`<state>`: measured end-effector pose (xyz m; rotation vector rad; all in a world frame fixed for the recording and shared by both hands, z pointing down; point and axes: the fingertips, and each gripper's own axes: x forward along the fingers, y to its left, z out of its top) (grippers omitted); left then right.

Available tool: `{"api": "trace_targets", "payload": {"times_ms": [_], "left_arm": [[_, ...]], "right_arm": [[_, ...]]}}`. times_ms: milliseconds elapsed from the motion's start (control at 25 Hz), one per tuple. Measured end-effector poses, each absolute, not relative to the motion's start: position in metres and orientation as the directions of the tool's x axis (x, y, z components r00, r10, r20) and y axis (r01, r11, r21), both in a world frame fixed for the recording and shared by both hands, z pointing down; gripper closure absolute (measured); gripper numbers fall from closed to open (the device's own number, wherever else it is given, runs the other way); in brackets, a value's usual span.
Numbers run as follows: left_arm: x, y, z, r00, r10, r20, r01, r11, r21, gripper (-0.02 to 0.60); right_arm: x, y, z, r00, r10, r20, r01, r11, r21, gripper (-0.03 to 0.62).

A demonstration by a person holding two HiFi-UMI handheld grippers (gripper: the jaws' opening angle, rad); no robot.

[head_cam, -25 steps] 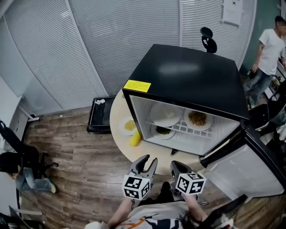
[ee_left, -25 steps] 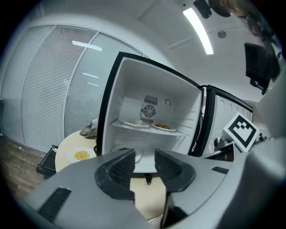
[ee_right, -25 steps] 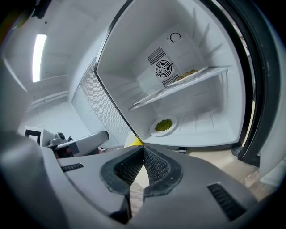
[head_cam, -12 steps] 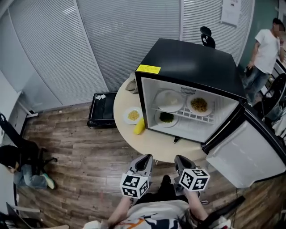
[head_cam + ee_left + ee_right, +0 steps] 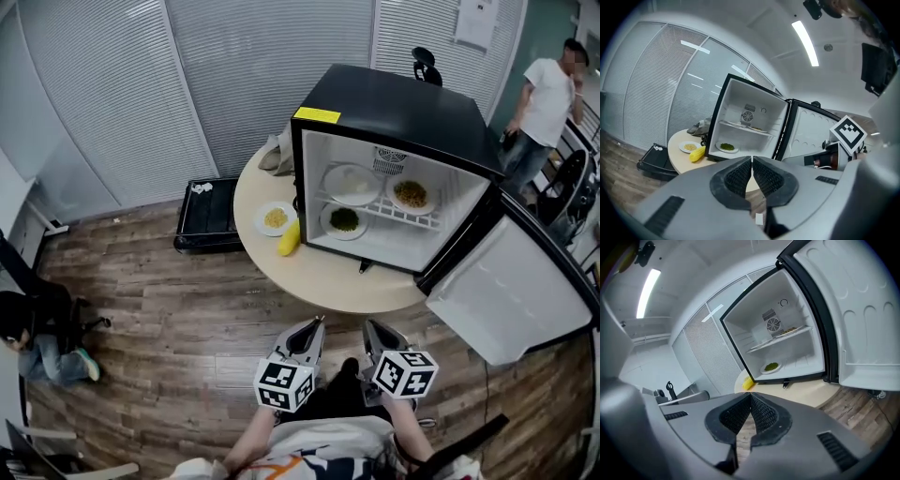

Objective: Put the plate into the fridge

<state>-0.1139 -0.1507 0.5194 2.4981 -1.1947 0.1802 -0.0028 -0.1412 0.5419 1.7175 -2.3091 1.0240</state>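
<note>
Left hand-held gripper [image 5: 317,324]: jaws pressed together, nothing between them; held low in front of the person's torso, well apart from the round surface [image 5: 328,281].
Right hand-held gripper [image 5: 370,326]: jaws likewise together and empty, just beside the left one.
Plate of yellow food [image 5: 275,218]: on the surface, outside the fridge [image 5: 403,103], near its left wall.
Corn cob [image 5: 289,237]: lying just beside that plate, near the fridge opening.
Fridge: black, standing on the surface, with its door [image 5: 506,291] swung wide to the right.
Fridge contents: white plate [image 5: 352,184] and plate of brownish food [image 5: 412,195] on the wire shelf; plate of greens [image 5: 344,219] on the floor below.
Black tray [image 5: 202,216]: on the wooden floor behind the surface.
</note>
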Motion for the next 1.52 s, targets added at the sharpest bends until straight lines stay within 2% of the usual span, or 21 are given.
{"api": "trace_targets", "payload": {"times_ms": [640,1520], "left_arm": [[-0.070,-0.118,0.512,0.666,-0.706,0.242,-0.744,-0.602,0.290,0.568],[-0.002,-0.003,0.521,0.589,-0.742,0.319,-0.808,-0.539,0.238,0.568]], "right_arm": [[0.011,-0.084,0.557,-0.393,-0.773,0.497,-0.875,0.149,-0.460,0.579],[0.070,0.014,0.561,-0.505,-0.719,0.478,-0.831,0.254,-0.495,0.579]]}}
